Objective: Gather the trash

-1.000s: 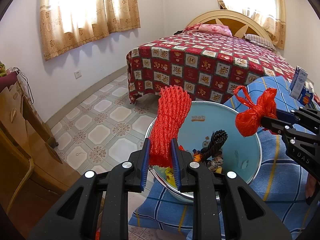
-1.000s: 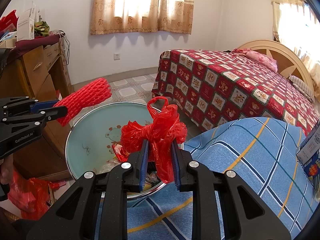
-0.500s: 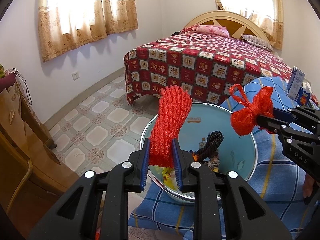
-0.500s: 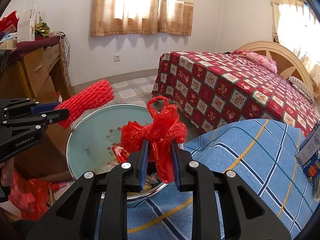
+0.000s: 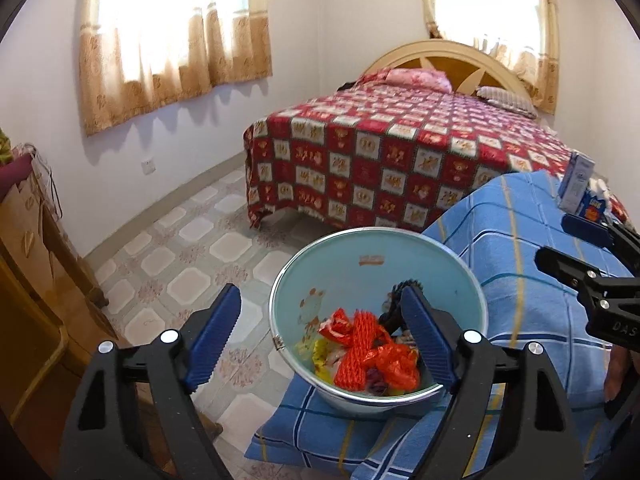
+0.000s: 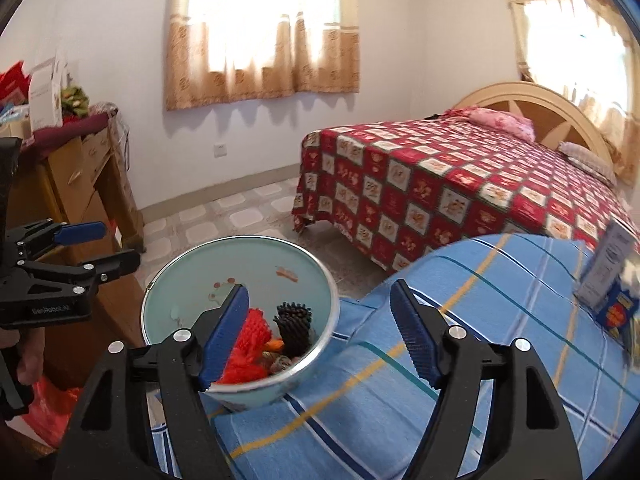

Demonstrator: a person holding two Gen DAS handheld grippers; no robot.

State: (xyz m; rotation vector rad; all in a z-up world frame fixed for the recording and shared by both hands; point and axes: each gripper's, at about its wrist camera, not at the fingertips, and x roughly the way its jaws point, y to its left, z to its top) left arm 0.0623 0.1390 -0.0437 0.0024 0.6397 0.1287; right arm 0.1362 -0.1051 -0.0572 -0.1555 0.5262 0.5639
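Note:
A light blue bowl [image 5: 360, 280] stands on the blue checked cloth [image 5: 520, 280]. In it lie a red foam net [image 5: 356, 356], a crumpled red plastic bag [image 5: 394, 364], a black foam net [image 6: 294, 324] and other scraps. My left gripper [image 5: 320, 312] hangs above the bowl's near side, its jaws opening, nothing between them. My right gripper [image 6: 320, 304] hovers over the bowl [image 6: 192, 292] and the cloth, jaws opening too, and holds nothing. The red foam net [image 6: 252, 332] shows just past its left finger. Each gripper appears in the other's view: right gripper [image 5: 568, 246], left gripper [image 6: 112, 246].
Behind the bowl is a bed with a red patterned cover [image 5: 400, 152]. Small cartons [image 5: 576, 188] stand on the cloth at the far right. A wooden cabinet [image 5: 32, 260] fills the left side, with a red bag [image 6: 52, 404] on the floor beside it.
Both grippers were shut, the left on the red foam net and the right on the red plastic bag. Both have opened, and the two pieces now lie in the bowl.

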